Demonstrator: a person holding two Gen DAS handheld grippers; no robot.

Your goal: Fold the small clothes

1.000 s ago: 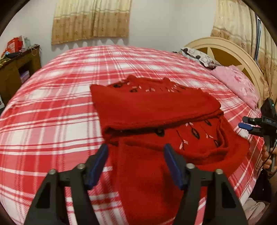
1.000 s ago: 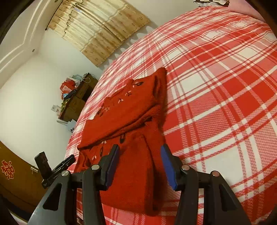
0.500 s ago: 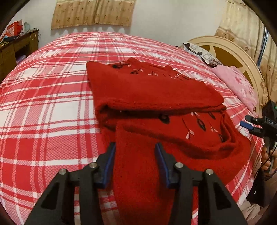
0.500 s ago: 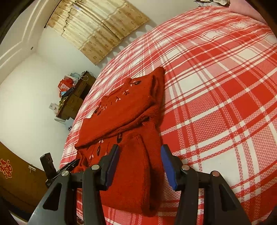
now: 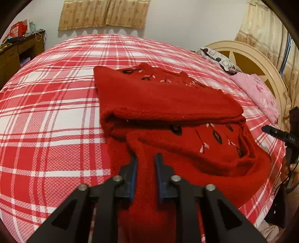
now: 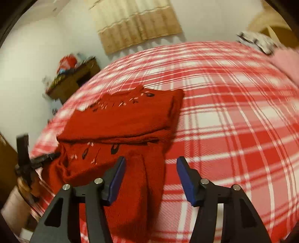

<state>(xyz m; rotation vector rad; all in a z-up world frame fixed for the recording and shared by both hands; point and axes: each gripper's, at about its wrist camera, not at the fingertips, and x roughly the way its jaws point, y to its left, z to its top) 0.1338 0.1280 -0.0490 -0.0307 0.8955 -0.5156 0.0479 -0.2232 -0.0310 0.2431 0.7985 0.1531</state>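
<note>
A small red knit sweater (image 5: 164, 101) with dark and pink embroidery lies partly folded on the red and white plaid bed (image 5: 52, 115). Its upper half is folded over and a sleeve runs toward the near edge. My left gripper (image 5: 146, 162) is shut on that sleeve. The right wrist view shows the sweater (image 6: 123, 119) too. My right gripper (image 6: 150, 164) is open, with its left finger over the sleeve's edge and its right finger over the bedspread. The other gripper shows at the right edge of the left wrist view (image 5: 280, 134) and at the left edge of the right wrist view (image 6: 37, 158).
A cream headboard (image 5: 257, 61) with a patterned pillow (image 5: 218, 59) and a pink pillow (image 5: 257, 93) stands at the right. A wooden desk (image 5: 16, 50) with clutter stands at the left wall. Curtains (image 5: 104, 13) hang behind the bed.
My left gripper has moved forward and closed on the sleeve. My right gripper has swung round to face the sweater squarely and opened wider.
</note>
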